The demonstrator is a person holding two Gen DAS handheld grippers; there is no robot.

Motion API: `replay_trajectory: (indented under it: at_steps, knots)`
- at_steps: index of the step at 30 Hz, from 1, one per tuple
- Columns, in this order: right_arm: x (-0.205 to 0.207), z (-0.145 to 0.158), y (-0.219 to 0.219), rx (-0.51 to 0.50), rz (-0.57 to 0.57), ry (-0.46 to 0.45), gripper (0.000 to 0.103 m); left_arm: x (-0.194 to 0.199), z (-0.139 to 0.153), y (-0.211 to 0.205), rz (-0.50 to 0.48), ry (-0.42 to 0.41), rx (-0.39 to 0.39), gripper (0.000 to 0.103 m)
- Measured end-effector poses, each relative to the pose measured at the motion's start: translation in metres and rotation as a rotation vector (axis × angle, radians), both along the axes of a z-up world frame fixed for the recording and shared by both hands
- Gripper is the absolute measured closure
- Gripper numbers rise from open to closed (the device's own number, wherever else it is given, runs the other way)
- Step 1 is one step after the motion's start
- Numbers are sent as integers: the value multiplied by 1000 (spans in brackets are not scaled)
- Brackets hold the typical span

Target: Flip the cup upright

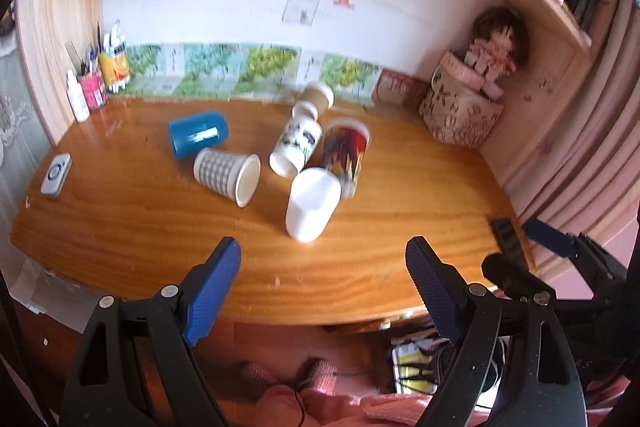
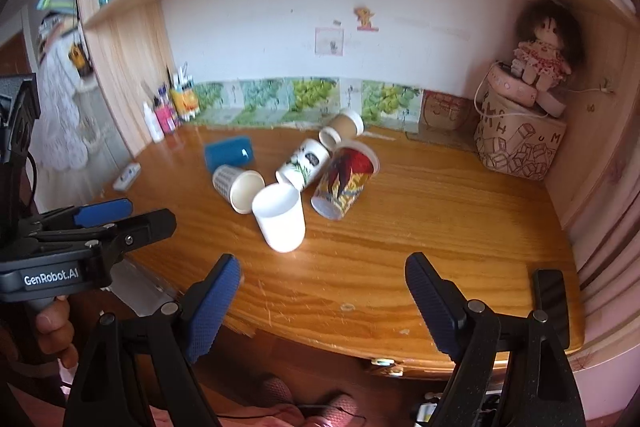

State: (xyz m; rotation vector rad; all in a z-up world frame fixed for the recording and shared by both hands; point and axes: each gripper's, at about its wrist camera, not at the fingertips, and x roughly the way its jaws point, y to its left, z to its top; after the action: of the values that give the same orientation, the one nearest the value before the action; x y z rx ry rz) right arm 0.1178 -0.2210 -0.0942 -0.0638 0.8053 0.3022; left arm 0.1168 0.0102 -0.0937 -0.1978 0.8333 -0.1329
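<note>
Wooden desk (image 1: pixel 160 227) fills mid-frame; basket (image 1: pixel 460 115) with doll at upper right; six cups lie tipped at centre: white cup (image 1: pixel 310 205) nearest, mouth up-frame, touching the red patterned cup (image 1: pixel 346 155); blue cup (image 1: pixel 198 139), checked cup (image 1: pixel 228 173) left of them; left gripper (image 1: pixel 322 267) and right gripper (image 2: pixel 322 271) both spread apart, holding nothing, near desk edge.

I see desk (image 1: pixel 360 279) as varnished wood, glossy, lightly scratched. White cup (image 1: pixel 310 205) matt, smooth, paper or plastic unclear. Blue cup (image 1: pixel 198 139) shiny. Gripper pads (image 2: pixel 212 311) ribbed blue, arms matt black plastic.
</note>
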Motion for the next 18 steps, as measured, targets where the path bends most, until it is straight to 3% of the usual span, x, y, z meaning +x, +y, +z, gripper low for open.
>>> replay_trajectory:
  at_steps: [3,8,14,18]
  knots:
    - [2,17,-6,72,0,-21,18,-2,22,1,43,-103,-3,16]
    - [4,38,-6,79,5,-117,18,-1,45,1,83,-189,44,15]
    - [13,55,-3,149,15,-156,18,-2,58,1,113,-240,101,11]
    - [14,64,4,161,1,-185,18,-3,68,6,128,-269,95,11]
